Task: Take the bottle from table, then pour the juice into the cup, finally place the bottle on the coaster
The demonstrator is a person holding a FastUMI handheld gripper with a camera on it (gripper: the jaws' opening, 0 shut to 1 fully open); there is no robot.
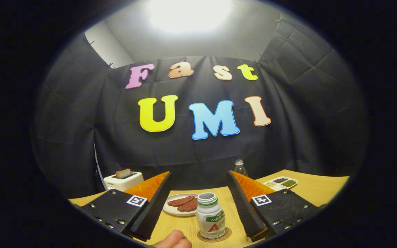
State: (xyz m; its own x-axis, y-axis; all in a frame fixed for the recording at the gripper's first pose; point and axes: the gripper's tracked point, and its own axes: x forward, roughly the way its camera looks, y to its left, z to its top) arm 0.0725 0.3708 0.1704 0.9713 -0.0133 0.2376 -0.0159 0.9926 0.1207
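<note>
A small white bottle point(210, 217) with a green band and no cap stands upright on a round cork coaster point(226, 235). It sits between my two fingers, close to their bases. My gripper point(199, 174) is open, and its black and orange fingers point(152, 203) stand apart from the bottle with a gap on each side. Neither pad touches the bottle.
A white plate point(169, 210) with two brown patties lies just beyond the bottle. A white toaster point(123, 181) holding a slice stands at the back left. A clear plastic bottle point(240, 168) rises behind the right finger, with a divided tray point(281, 182) to its right. Part of a hand point(174, 240) shows near the bottle.
</note>
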